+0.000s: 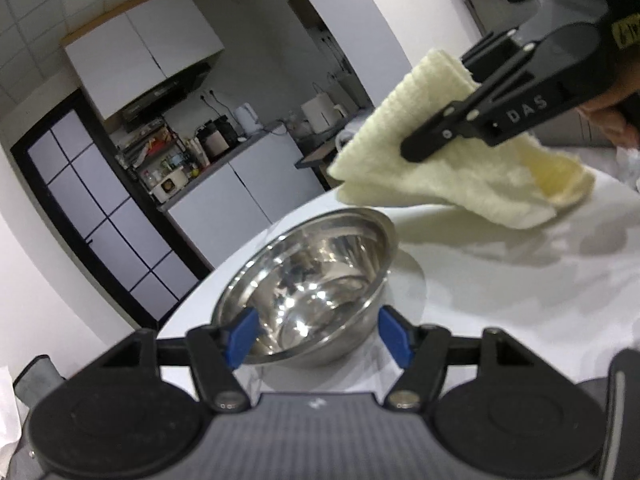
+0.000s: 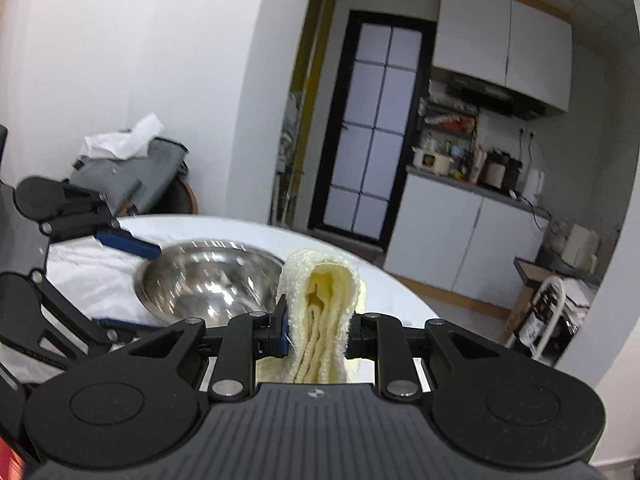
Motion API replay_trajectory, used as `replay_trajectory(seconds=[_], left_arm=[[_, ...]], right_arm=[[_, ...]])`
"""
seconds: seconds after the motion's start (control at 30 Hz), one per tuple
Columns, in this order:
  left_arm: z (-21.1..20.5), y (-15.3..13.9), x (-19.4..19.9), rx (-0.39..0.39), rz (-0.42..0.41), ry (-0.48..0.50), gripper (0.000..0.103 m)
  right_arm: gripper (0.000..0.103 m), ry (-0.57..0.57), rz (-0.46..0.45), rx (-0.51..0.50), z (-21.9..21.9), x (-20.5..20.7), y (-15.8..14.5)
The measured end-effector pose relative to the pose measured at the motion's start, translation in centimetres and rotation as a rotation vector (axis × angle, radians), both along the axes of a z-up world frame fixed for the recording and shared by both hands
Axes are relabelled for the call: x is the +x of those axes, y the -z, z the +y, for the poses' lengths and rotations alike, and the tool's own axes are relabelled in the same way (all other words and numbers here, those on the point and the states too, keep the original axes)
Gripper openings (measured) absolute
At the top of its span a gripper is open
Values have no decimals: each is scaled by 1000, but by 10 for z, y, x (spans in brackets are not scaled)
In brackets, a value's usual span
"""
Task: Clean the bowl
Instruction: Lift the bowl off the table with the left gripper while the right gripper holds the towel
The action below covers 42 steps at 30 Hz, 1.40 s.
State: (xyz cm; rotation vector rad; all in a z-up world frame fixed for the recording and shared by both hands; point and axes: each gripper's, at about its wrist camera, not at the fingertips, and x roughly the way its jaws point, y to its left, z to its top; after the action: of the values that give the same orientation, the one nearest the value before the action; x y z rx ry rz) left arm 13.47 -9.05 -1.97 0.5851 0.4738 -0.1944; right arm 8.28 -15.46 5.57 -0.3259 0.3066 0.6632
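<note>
Shiny steel makes up the round metal bowl (image 1: 308,280), which sits the right way up on the white round table (image 1: 500,300), near the table's edge. The left gripper (image 1: 316,334), black with blue pads (image 1: 240,336), reaches around the near side of the bowl. One pad sits inside the bowl at the rim and the other pad sits outside it, on the right. The two sides are held apart, and I cannot tell if the pads press on the rim. The right gripper (image 2: 316,332) pinches a folded, soft, pale yellow cloth (image 2: 324,320) tight between its fingers. In the left wrist view the cloth (image 1: 452,168) hangs in the air above the table, behind the bowl and to the right, not touching it. In the right wrist view the bowl (image 2: 208,280) is just to the left of the cloth. A bit of a hand shows behind the right gripper. Far back there are white kitchen cupboards (image 2: 472,232) and a dark door with glass panes (image 2: 376,136).
</note>
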Motion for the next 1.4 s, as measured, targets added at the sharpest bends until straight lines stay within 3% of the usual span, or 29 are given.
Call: replay_trajectory(seconds=[0.1,0.33,0.5,0.6,0.7,0.87,0.97,1.03,1.17,1.2,1.4], left_arm=[[0,1,4,-46,28,-6,36],[-14,6,11,-8,53,3,35],[-15,5,16,-4,76,-10,39],[-16,10,17,28,96,-16,45],[-16,16,17,61,106,-32,45],[-8,12,14,26,118,-58,45],[-4,11,13,12,124,-87,36],[0,9,13,-18,140,-89,26],[2,4,11,-21,154,-92,19],[2,4,11,-24,158,-91,12],[13,-5,8,-170,203,-60,10]], right_arm=[[24,-17,29,-23,0,2,9],[24,-144,42,-62,14,-10,26],[24,-199,25,-66,21,-18,29],[24,-218,14,-75,22,-21,30],[24,-229,17,-84,22,-21,31],[24,-233,21,-93,20,-20,30],[24,-235,21,-102,21,-20,31],[24,-234,19,-112,22,-21,31],[24,-233,17,-117,22,-21,30],[24,-232,17,-118,23,-21,30],[24,-230,13,-110,26,-21,29]])
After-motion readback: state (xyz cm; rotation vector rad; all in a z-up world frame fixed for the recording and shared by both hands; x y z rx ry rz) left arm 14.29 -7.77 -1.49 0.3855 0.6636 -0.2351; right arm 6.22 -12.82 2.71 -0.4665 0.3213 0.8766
